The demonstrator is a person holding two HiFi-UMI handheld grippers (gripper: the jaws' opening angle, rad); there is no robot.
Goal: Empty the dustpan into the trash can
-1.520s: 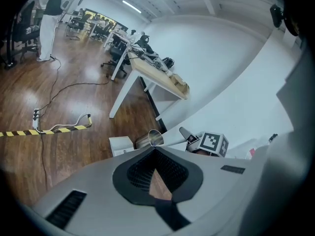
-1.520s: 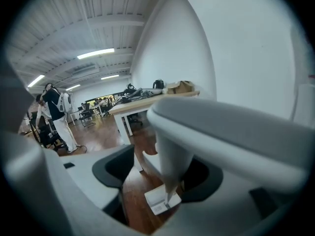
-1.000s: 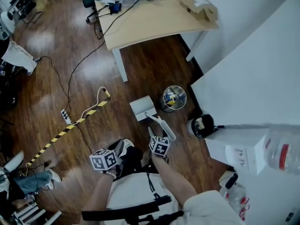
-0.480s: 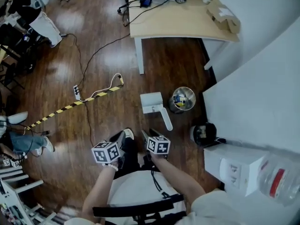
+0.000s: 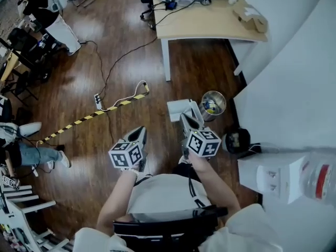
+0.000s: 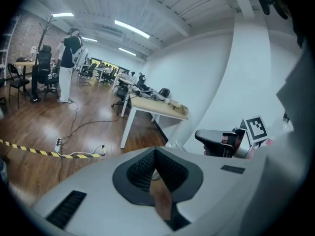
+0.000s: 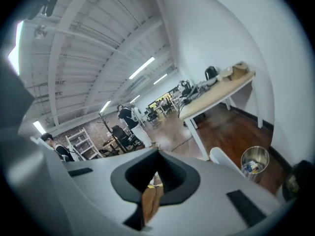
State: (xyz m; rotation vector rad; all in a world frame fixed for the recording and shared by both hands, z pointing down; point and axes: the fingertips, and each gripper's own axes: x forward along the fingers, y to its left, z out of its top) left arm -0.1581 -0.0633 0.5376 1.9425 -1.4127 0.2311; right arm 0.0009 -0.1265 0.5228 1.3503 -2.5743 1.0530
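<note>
The white dustpan (image 5: 178,109) lies on the wood floor, just left of the shiny metal trash can (image 5: 212,104), which holds some litter. My right gripper (image 5: 188,121) hangs raised over the dustpan's handle, hiding it; its jaws are shut with nothing between them. In the right gripper view (image 7: 156,173) a white edge of the dustpan (image 7: 222,159) and the trash can (image 7: 255,162) lie far below. My left gripper (image 5: 140,134) is raised to the left of it, shut and empty (image 6: 155,168).
A wooden desk (image 5: 210,20) stands beyond the can. A power strip with cable (image 5: 98,100) and yellow-black tape (image 5: 79,122) lie on the floor at the left. A black bin (image 5: 239,139), a white box (image 5: 268,175) and a white wall (image 5: 294,88) are at the right.
Both grippers have risen from near the floor towards the head camera. The right one has left the dustpan's handle and closed on nothing. The dustpan stays on the floor.
</note>
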